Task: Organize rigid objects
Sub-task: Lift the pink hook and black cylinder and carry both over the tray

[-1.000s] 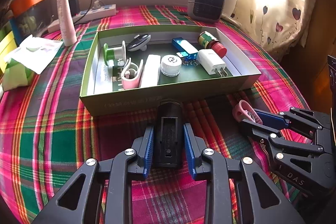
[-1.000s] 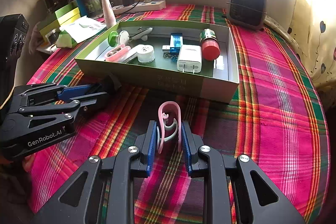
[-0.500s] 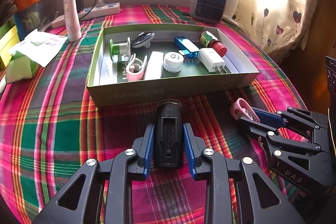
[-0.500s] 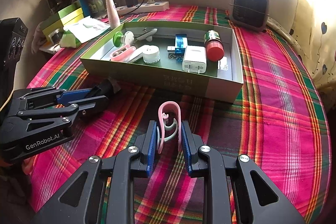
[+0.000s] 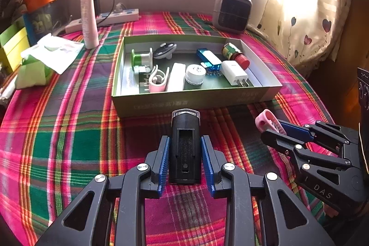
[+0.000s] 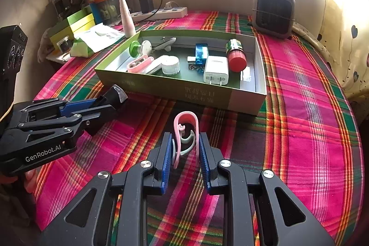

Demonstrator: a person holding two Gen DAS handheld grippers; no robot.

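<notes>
both hand-held grippers loaded before the box

left hand-held gripper [image 5: 185, 153] clamps a black torch [image 5: 185, 142]; right hand-held gripper [image 6: 185, 149] clamps a pink clip [image 6: 185, 130]; box [image 6: 180, 87] at 12 o'clock.

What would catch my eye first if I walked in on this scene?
Probably the loud pink-and-green plaid cloth, with a green box of small items in the middle of it. In front of the box, the left hand-held gripper clamps a black device, and the right hand-held gripper clamps a pink clip.
</notes>
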